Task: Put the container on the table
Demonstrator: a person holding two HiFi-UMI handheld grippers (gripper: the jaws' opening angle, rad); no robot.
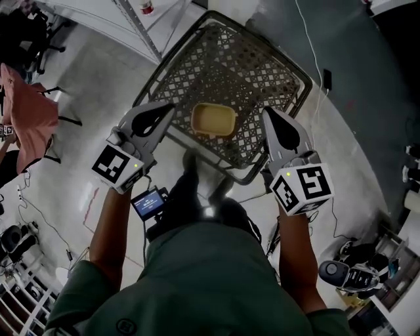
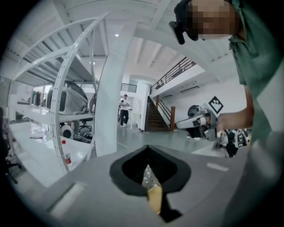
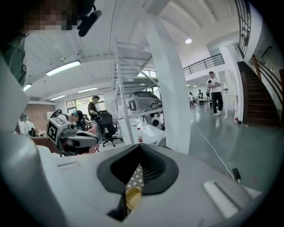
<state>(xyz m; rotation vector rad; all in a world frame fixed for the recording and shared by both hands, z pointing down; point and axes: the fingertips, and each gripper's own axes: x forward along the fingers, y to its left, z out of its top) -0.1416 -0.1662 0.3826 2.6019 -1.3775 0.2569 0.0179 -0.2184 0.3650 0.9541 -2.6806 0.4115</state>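
Observation:
A yellow rectangular container (image 1: 214, 119) lies in a dark mesh basket (image 1: 256, 72) on the floor, straight below me. Both grippers hang above the basket, one on each side of the container and clear of it. My left gripper (image 1: 168, 109) is shut and holds nothing. My right gripper (image 1: 268, 114) is shut and empty as well. In the left gripper view, the closed jaws (image 2: 148, 155) leave a slit that shows mesh and a strip of the yellow container (image 2: 154, 198). The right gripper view (image 3: 140, 153) shows the same yellow strip (image 3: 132, 195).
A white table (image 1: 98, 20) under a metal rack carries a red-capped bottle (image 1: 147, 8) at the far left. A pink cloth (image 1: 29, 111) hangs on a chair at left. Cables and a small black device (image 1: 327, 79) lie on the floor. A white pillar (image 2: 111, 106) stands ahead.

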